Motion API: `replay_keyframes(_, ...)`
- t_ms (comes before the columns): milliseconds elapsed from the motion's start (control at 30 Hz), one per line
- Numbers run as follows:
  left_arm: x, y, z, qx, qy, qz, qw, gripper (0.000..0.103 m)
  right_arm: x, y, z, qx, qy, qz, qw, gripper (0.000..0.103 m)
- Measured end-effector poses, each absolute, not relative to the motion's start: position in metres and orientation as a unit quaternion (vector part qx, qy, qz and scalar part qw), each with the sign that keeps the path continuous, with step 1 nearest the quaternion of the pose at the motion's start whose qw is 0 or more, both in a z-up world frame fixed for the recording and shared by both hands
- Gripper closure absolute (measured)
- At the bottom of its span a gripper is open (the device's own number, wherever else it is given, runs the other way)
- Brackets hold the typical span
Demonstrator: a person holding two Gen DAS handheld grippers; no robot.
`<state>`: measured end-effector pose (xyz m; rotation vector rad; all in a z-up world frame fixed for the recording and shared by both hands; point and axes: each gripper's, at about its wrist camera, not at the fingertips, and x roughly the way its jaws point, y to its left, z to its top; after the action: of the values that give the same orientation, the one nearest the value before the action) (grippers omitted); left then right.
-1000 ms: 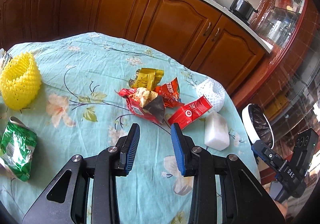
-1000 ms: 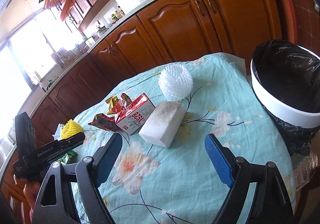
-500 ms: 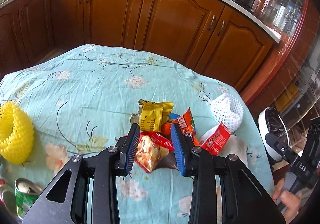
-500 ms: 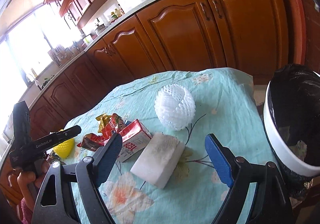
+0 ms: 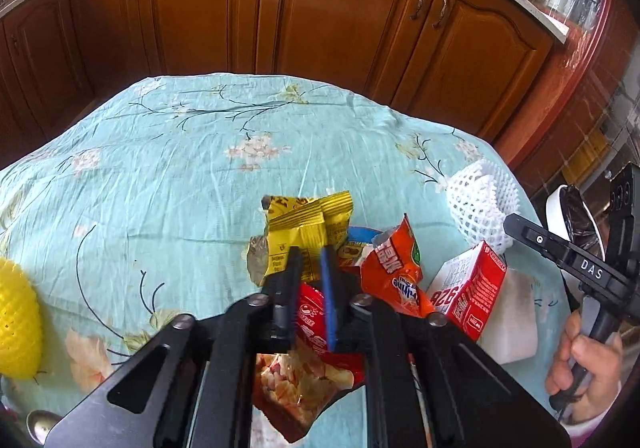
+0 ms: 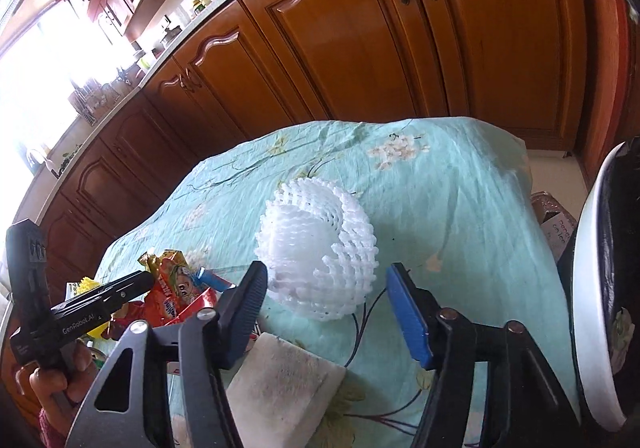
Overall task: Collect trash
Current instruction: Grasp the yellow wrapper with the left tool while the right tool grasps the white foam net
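My left gripper [image 5: 310, 268] is shut on a red snack wrapper [image 5: 316, 328], which sticks out below the fingers with its printed side up. Around it lie a yellow wrapper [image 5: 308, 224], an orange wrapper [image 5: 394, 268] and a red-and-white carton [image 5: 468, 292]. My right gripper [image 6: 326, 276] straddles a white foam net [image 6: 316, 252]. Its jaws are closing with the net between them; a small gap shows at the right pad. A white foam block [image 6: 280, 380] lies just below the right gripper's left finger.
A white bin with a black bag [image 6: 592, 288] stands off the table's right edge. A yellow foam net [image 5: 16, 312] sits at the far left of the teal floral tablecloth [image 5: 180, 167]. Brown cabinets run behind the table. A hand holds each gripper's handle.
Both grippers moved forward over the table. The left jaws came together on the red wrapper. The right jaws narrowed around the white foam net, which was farther ahead before.
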<state>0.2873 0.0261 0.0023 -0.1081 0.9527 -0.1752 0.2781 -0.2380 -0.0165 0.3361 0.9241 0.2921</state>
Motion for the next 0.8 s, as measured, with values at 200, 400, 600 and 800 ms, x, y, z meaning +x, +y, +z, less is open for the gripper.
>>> replay_keyframes(200,0.277,0.02,0.008,-0.044,0.438,-0.09,0.893,0.103,0.268,-0.236,-0.009,0.148,0.428,0.149,0.879,0.084)
replay_keyframes(400,0.265,0.02,0.029,-0.044,0.408,-0.098,0.907,0.103,0.253,-0.249,0.008,0.162,0.405,0.146,0.888,0.088)
replay_keyframes(600,0.269,0.029,0.029,-0.058,0.415,-0.088,0.904,0.081,0.241,-0.256,0.022,0.17,0.391,0.147,0.893,0.088)
replay_keyframes(800,0.291,0.026,0.013,-0.042,0.433,-0.081,0.897,0.062,0.233,-0.252,0.027,0.171,0.386,0.154,0.893,0.088)
